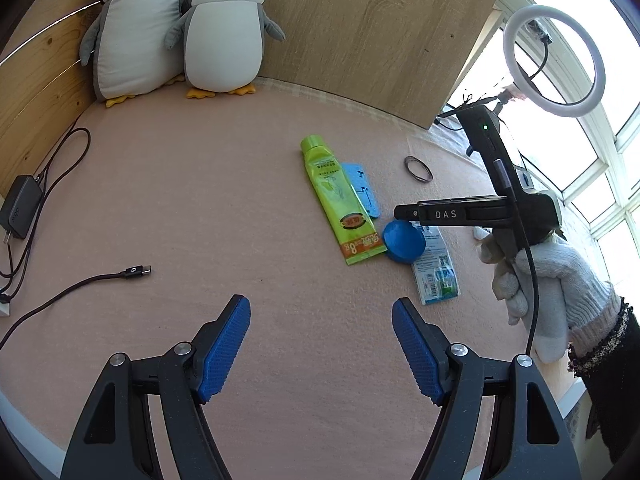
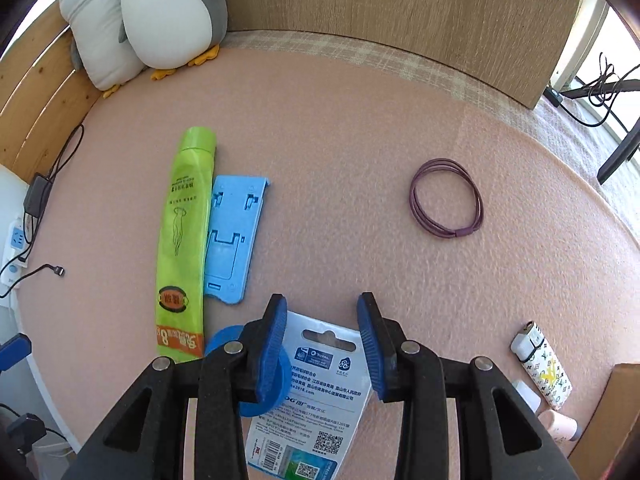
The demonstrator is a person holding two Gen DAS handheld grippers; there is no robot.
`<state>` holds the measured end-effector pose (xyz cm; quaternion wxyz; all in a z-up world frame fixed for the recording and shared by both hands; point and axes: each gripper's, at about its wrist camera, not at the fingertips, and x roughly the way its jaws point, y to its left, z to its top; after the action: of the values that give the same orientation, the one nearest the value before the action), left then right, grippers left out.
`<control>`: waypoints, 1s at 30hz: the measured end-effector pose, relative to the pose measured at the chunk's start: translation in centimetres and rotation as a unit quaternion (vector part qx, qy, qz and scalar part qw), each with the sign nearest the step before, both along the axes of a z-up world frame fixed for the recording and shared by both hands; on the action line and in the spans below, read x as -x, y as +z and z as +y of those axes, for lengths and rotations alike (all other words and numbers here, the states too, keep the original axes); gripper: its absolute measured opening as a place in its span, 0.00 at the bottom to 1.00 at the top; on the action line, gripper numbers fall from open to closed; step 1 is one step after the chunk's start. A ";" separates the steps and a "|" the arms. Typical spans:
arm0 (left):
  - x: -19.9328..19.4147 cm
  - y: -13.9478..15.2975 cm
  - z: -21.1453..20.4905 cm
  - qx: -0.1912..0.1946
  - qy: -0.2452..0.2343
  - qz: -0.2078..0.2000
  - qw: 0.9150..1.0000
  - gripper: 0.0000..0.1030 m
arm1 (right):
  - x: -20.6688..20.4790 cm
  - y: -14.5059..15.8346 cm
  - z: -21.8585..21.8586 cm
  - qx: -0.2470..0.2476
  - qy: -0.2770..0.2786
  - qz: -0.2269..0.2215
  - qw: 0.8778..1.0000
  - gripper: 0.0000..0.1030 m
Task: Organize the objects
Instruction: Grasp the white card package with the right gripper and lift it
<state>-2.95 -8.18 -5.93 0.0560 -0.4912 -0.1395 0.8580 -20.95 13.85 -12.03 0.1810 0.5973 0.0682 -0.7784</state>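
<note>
On the pink mat lie a green tube [image 1: 335,196] [image 2: 185,240], a light-blue plastic phone stand [image 1: 362,188] [image 2: 234,236], a round blue lid [image 1: 403,242] [image 2: 224,342], a white-and-blue card packet [image 1: 435,272] [image 2: 320,400] and a purple hair band [image 1: 418,169] [image 2: 446,200]. My right gripper [image 2: 322,306] [image 1: 404,213], held by a gloved hand [image 1: 556,292], hovers open above the packet and the lid, gripping nothing. My left gripper [image 1: 321,312] stands open over bare mat, nearer than the tube.
Two penguin plush toys [image 1: 216,32] [image 2: 160,12] lean on the wooden back panel [image 1: 360,32]. A charger [image 1: 18,206] and USB cable [image 1: 134,271] lie left. A ring light [image 1: 554,60] stands right. A patterned lighter [image 2: 542,364] lies at the near right.
</note>
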 end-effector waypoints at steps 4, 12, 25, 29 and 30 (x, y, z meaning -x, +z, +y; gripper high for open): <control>0.0 -0.2 1.4 0.002 -0.014 -0.002 1.000 0.74 | -3.4 0.3 1.2 -0.004 0.005 0.007 1.000 0.33; 1.2 -1.3 4.4 0.007 -0.051 -0.006 0.999 0.74 | -8.6 0.3 2.5 0.004 -0.007 0.010 1.000 0.33; 2.7 -5.5 10.1 0.002 -0.147 -0.036 0.988 0.72 | -13.1 0.1 8.3 0.116 -0.152 -0.026 0.981 0.45; 2.5 -6.4 11.0 -0.008 -0.162 -0.044 0.986 0.64 | -13.7 0.1 8.4 0.140 -0.163 -0.042 0.976 0.45; 2.4 -6.5 11.2 -0.010 -0.166 -0.046 0.985 0.61 | -13.6 0.1 8.3 0.141 -0.162 -0.044 0.976 0.45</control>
<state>-5.35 3.01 -12.46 0.1961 -0.5456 -0.0665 0.8121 -7.32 22.12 -11.93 0.1377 0.6027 -0.1485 -0.7719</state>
